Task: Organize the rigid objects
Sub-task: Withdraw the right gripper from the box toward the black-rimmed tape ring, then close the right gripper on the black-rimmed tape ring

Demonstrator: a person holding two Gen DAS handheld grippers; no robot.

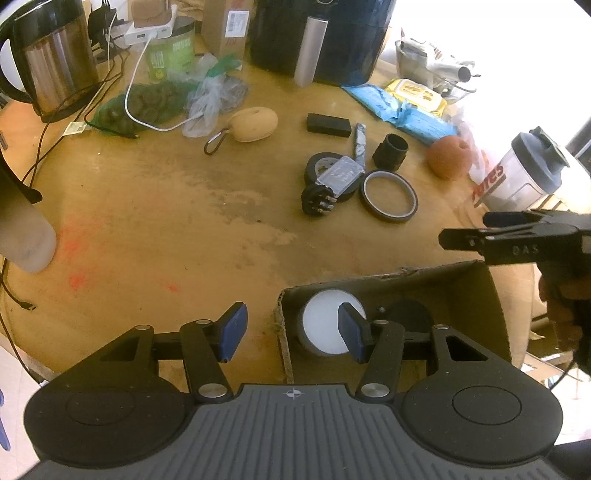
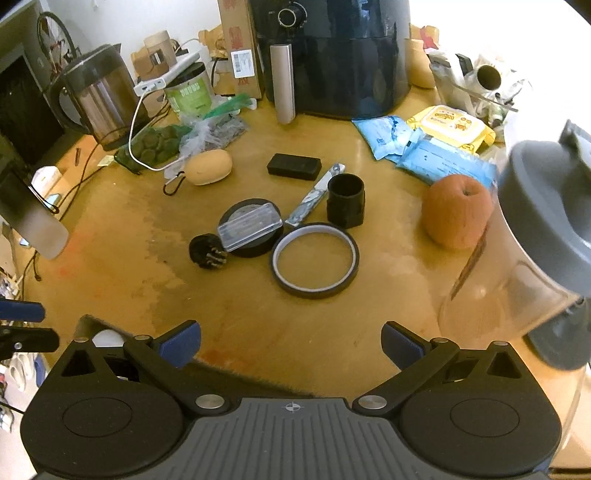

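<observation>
- The right gripper (image 2: 291,347) is held wide open and empty.
- The tape ring (image 2: 315,260) is seen lying flat at 12 o'clock, nearer this gripper.
- The left gripper (image 1: 291,328), also spread empty, is placed over the cardboard box (image 1: 480,291).

premises: a lived-in home, kitchen or dining corner. evidence: a worn, stained wooden table (image 2: 229,317) carrying a steel electric kettle (image 2: 99,96), a dark air fryer (image 2: 340,55), a green-labelled tub (image 2: 190,92), wet-wipe packs (image 2: 452,127), bagged produce (image 2: 159,142), an orange fruit (image 2: 456,210) and a shaker bottle (image 1: 532,170). a power bank with white cable (image 2: 155,85) and trailing cords lie among them. a bicycle wheel (image 2: 55,33) stands by the wall
</observation>
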